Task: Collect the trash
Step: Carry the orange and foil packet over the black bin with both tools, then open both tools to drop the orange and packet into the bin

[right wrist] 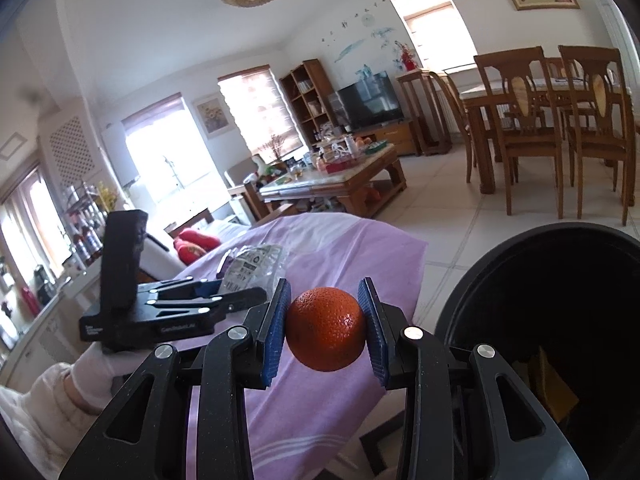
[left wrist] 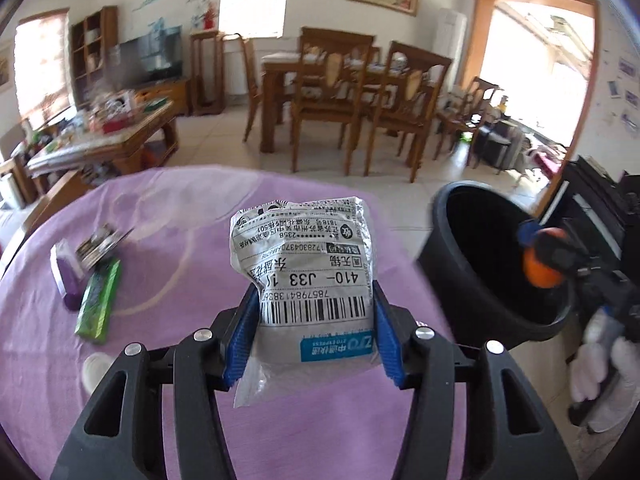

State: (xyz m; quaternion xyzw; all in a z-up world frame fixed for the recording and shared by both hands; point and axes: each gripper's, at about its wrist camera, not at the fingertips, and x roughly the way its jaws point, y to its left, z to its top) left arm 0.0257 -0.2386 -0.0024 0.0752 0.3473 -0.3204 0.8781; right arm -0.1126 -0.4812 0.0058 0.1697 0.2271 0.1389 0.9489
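Observation:
My left gripper [left wrist: 315,300] is shut on a crumpled grey courier bag [left wrist: 304,248] with a barcode label, held above the purple tablecloth [left wrist: 180,208]. The same bag [right wrist: 256,264] and left gripper [right wrist: 224,300] appear in the right wrist view, borne by a white-gloved hand [right wrist: 92,364]. An orange [right wrist: 325,328] sits pressed between the blue pads of my right gripper [right wrist: 325,300], just left of the black bin [right wrist: 560,280]. From the left wrist view the right gripper [left wrist: 544,256] hangs over the bin's rim [left wrist: 452,196].
On the cloth at the left lie a green packet [left wrist: 98,300], a purple box [left wrist: 66,276], a crumpled wrapper [left wrist: 100,244] and a white round lid [left wrist: 96,368]. Some yellowish trash [right wrist: 556,392] lies inside the bin. Wooden chairs [left wrist: 332,100] and a cluttered coffee table [left wrist: 120,132] stand beyond.

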